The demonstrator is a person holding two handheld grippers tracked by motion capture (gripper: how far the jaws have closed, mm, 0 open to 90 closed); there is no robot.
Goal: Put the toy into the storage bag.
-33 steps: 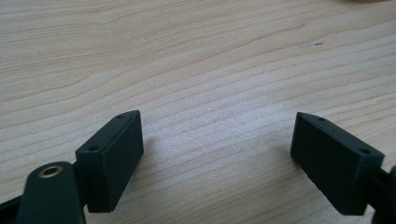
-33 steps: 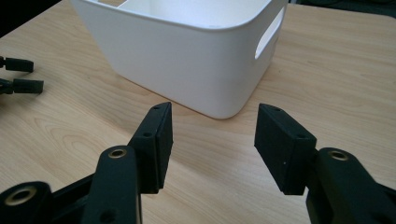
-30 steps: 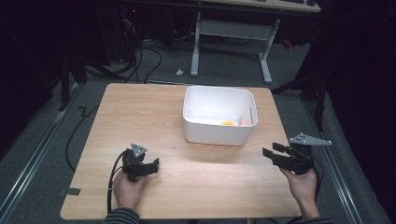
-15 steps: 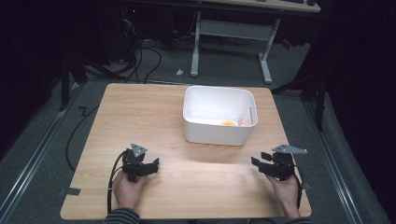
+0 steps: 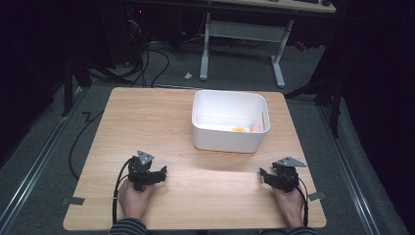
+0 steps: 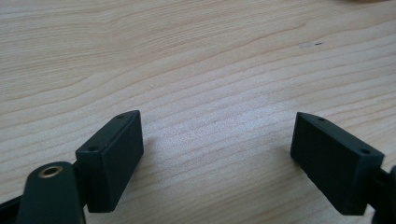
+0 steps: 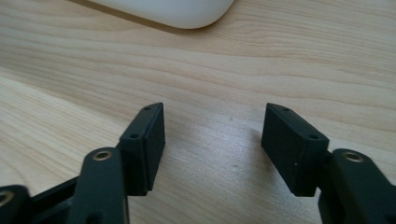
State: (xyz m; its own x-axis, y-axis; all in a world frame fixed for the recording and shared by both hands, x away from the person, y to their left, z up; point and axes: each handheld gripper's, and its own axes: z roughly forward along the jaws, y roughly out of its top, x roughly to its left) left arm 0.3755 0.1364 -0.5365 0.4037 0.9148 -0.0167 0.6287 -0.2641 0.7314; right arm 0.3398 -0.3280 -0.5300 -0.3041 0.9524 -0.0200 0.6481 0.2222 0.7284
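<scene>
Here, both grippers sit low at the near edge of the wooden counter (image 5: 147,117), one in each of the person's hands. The left gripper (image 5: 155,175) rests at the near left; in the left gripper view its jaws stand wide apart over bare wood grain, with nothing between them. The right gripper (image 5: 266,176) rests at the near right, well apart from the left one. Its jaws have just been opening, and in the right gripper view they stand apart with only counter surface between the pads.

A white bin (image 5: 225,139) stands on the far half of the counter, right of centre, upright. A small orange object (image 5: 240,129) lies on the bin floor toward its right wall; its identity cannot be determined. A rounded lower corner of the white bin (image 7: 173,11) appears ahead of the right gripper, near it but not touching.
</scene>
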